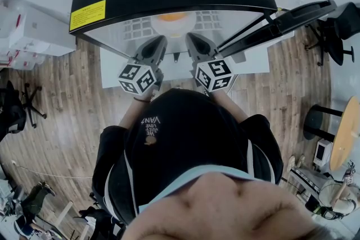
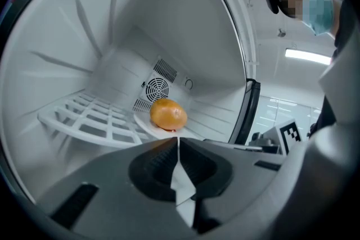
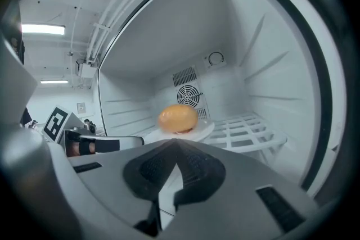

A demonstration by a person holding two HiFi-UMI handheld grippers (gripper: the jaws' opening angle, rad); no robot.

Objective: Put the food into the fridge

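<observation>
Since the bun (image 2: 168, 114) sits on its plate (image 2: 145, 121) on the fridge shelf (image 2: 79, 127), left gripper (image 2: 178, 141) and right gripper (image 3: 173, 144) are both pressed together, empty; nudging that plate while backing out could tip it, imo.

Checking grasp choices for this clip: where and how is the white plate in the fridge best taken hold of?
Probably best: pinch the plate by its thin, bare near rim, coming in level from the open door side. The round orange food fills its middle, and the fridge walls close off the back and sides.
</observation>
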